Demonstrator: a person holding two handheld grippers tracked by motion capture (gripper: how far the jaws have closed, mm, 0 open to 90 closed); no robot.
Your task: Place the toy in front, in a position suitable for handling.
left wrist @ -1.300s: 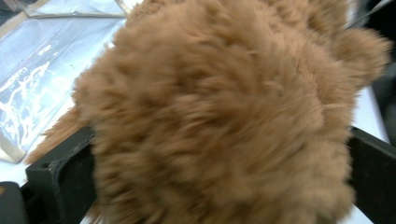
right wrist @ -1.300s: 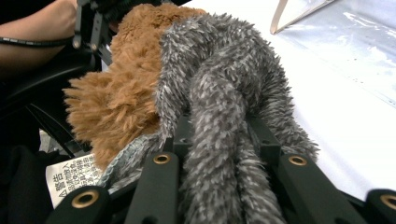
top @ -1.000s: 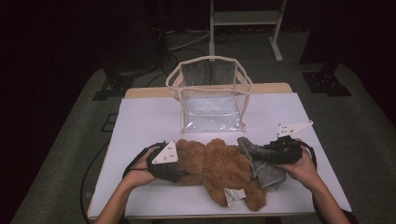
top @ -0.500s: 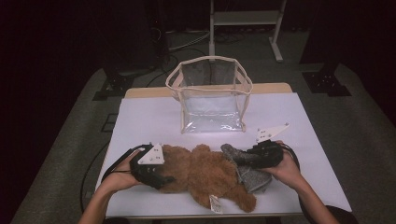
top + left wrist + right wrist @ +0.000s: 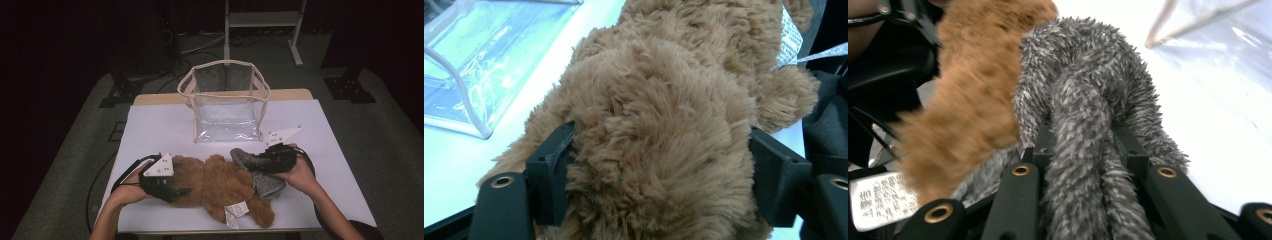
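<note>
The high view looks forward and down on the desk (image 5: 150,130). Both gripper views sit close against the bear (image 5: 215,182) (image 5: 664,115) (image 5: 973,100), facing each other.

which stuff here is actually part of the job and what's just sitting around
In the job:
- brown plush toy, clamped by the left gripper
- grey fuzzy cloth, pinched by the right gripper
- clear bag, standing open behind them, probably where they go

Just there:
- white table
- metal stand on the floor beyond
</note>
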